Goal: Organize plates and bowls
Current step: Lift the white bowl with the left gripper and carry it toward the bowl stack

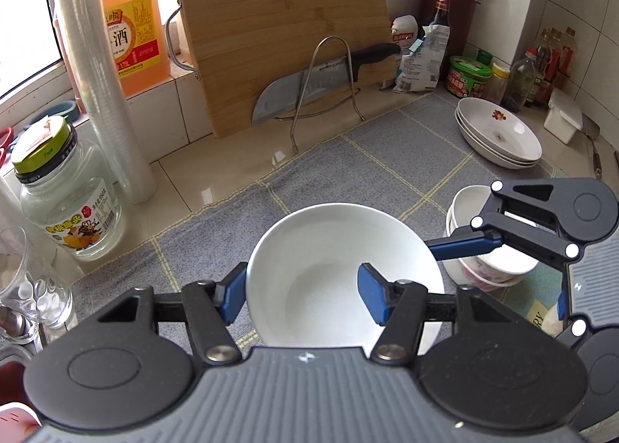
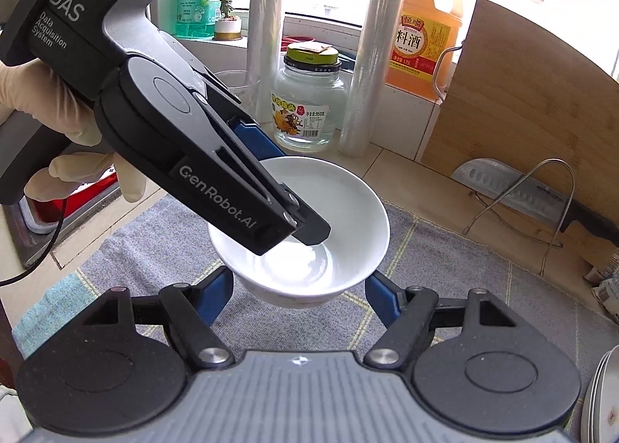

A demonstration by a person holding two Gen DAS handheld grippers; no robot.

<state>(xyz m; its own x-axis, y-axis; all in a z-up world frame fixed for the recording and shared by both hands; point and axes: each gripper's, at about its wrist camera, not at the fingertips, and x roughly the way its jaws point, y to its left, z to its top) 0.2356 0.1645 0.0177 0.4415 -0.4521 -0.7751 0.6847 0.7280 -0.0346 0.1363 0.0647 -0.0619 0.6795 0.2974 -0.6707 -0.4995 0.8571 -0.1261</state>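
Gripping the near wall of the white bowl [image 1: 342,272], the left gripper [image 1: 303,298] has 1 blue pad outside the rim and 1 inside, closed onto the porcelain. In the right wrist view the bowl sits over the grey checked mat [image 2: 464,288], and it looks slightly lifted, though the angle makes that hard to confirm. The right gripper [image 2: 300,298] waits just below and in front of the bowl with its jaws spread wide and nothing between them.

Just to the right stands a stack of 2 or more bowls [image 1: 489,249], the lower one patterned. Farther back on the same side lies a stack of 3 shallow plates [image 1: 499,133]. Behind the mat are a cleaver [image 1: 309,83] on a wire stand and a wooden cutting board [image 1: 278,25] leaning on the wall.

The step in hand appears to be carrying this single bowl to its pile. The next move probably calls for swinging it rightward, keeping it level, centring it over the stack and lowering before the pads release.
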